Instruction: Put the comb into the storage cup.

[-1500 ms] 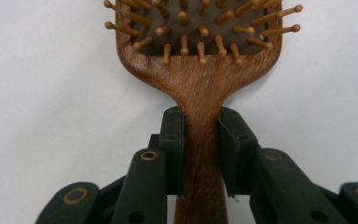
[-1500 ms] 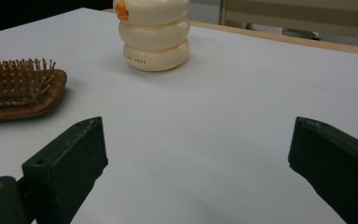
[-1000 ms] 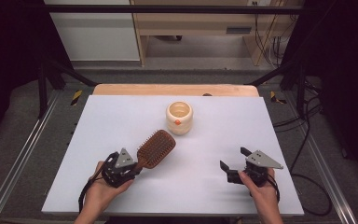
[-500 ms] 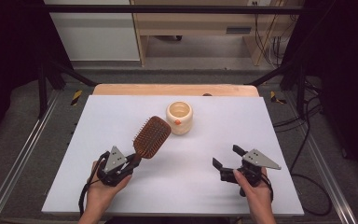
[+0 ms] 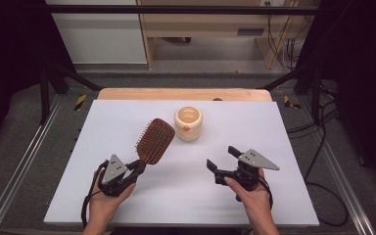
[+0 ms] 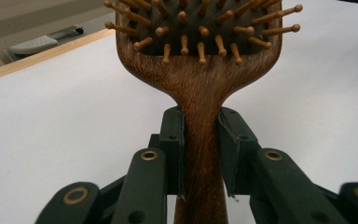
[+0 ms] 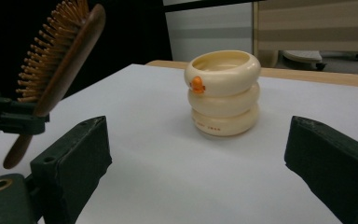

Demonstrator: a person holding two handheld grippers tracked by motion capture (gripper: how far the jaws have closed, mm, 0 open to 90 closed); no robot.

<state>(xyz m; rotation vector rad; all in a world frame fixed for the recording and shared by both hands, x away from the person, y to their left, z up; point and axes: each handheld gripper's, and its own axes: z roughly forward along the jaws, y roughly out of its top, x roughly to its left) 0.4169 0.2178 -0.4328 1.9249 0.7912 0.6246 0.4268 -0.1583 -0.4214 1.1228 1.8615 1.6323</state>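
Observation:
A brown wooden hairbrush (image 5: 155, 140) is held by its handle in my left gripper (image 5: 138, 167), which is shut on it; the head tilts up off the white table (image 5: 284, 142). In the left gripper view both pads clamp the hairbrush handle (image 6: 200, 140) just below the bristled head. A cream ribbed cup (image 5: 188, 123) with a small orange mark stands upright at the table's middle, just right of the brush head. My right gripper (image 5: 222, 159) is open and holds nothing, pointing towards the cup (image 7: 223, 93) from the near right. The right gripper view also shows the hairbrush (image 7: 63, 56) at left.
A wooden strip (image 5: 181, 94) runs along the table's far edge. Beyond it stand a white cabinet (image 5: 98, 32) and a wooden bench (image 5: 210, 19). Metal rails (image 5: 24, 161) flank the table, and cables (image 5: 318, 127) lie on the floor at right.
The left gripper has tipped the hairbrush more upright, its head swinging left and lifting. The right gripper has moved left and forward towards the cup, rising a little.

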